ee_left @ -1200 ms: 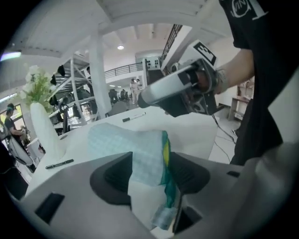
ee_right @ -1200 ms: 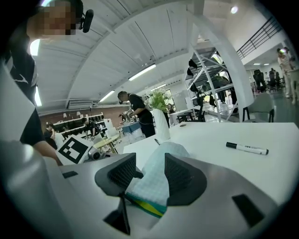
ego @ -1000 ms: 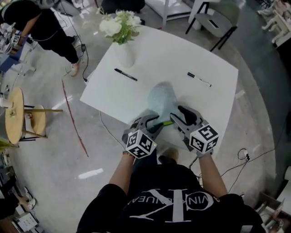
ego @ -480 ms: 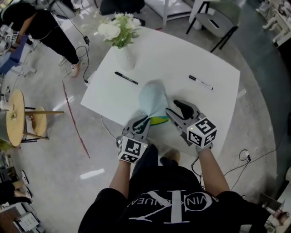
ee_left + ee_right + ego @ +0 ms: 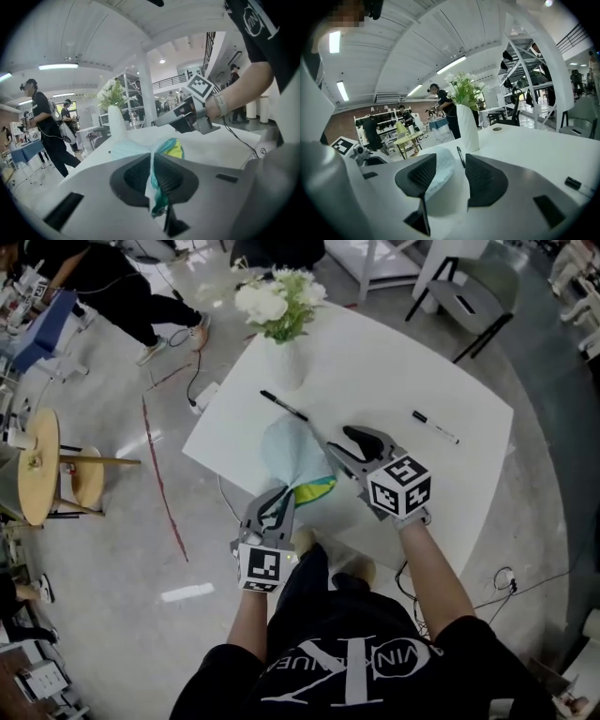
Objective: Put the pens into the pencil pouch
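At the left, the left gripper (image 5: 281, 505) has just been closing its jaws, and they pinch the near rim of the pencil pouch (image 5: 289, 451). Its own view shows pale blue cloth and a fold of green and yellow lining squeezed between the pads. The grip sits on the mouth end, at the near edge of the table (image 5: 403, 371). It seems meant to steady the soft pouch and lift its opening, so that a pen can be slid in without the cloth collapsing or sliding away. The pouch's far end lies flat on the table, pointing toward the white vase (image 5: 284, 367). Just beyond it, near the vase's foot, lies the black pen (image 5: 284, 405), untouched. To the right of the pouch, the right gripper (image 5: 336, 442) hangs over the table with its jaws apart and nothing between the pads. Its view looks past the pouch's edge toward that pen, so it is likely lined up to fetch it, the free tool picking while the other holds the pouch ready. Farther right, well apart from the rest, the second pen (image 5: 436, 427) lies on bare table. Neither pen is in the pouch, so the task looks to be near its start
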The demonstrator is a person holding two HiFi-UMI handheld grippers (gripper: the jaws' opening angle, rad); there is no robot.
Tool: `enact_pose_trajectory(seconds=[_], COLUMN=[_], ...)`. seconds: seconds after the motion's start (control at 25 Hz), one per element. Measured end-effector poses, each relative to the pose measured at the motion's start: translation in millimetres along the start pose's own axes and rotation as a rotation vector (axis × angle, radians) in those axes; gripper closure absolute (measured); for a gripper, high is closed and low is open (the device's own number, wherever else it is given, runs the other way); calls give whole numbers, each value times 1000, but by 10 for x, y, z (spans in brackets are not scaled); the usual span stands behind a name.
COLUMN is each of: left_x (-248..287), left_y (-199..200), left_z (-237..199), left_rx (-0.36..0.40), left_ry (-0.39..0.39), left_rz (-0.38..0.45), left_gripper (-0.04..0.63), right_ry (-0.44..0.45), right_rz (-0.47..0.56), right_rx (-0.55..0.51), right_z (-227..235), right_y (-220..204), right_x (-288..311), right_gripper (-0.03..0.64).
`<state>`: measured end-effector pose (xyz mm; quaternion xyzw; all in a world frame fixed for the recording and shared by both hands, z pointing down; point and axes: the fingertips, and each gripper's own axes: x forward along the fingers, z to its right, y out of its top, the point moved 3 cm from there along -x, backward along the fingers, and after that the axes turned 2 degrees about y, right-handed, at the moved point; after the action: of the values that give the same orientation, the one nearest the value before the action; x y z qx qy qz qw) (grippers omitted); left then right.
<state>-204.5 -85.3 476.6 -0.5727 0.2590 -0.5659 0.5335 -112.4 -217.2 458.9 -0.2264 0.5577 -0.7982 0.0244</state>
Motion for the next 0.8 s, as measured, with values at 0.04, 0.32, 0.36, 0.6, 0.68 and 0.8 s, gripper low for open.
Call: enact_pose_trajectory(seconds=[0.04,0.32,0.36,0.6,0.68,0.8], left_x=[-34,-150,-163,-180,-192,-193], left_y=[10,18,25,-2,-38,-66], left_z=[-52,-287,-312,-397,-415,-444], left_rx=[-11,-33,-36,-38,-43,-42], left_ry=[17,71,74,57,50,40], left_rz=[8,24,26,30,19,13], left_gripper=[568,569,569,569,569,569], right_ry=[-2,-17,-18,-44,-63,-81], right_rz=[-7,-112,-130,-253,-311,-387], right_rx=[3,-3,-8,-36,-46,-55], right_z=[36,221,235,317,355,410], right_y=[18,-100,-119,-242,-294,-338], right_x=[85,684,767,1211,1320,1439], right_gripper=[414,417,417,417,420,437])
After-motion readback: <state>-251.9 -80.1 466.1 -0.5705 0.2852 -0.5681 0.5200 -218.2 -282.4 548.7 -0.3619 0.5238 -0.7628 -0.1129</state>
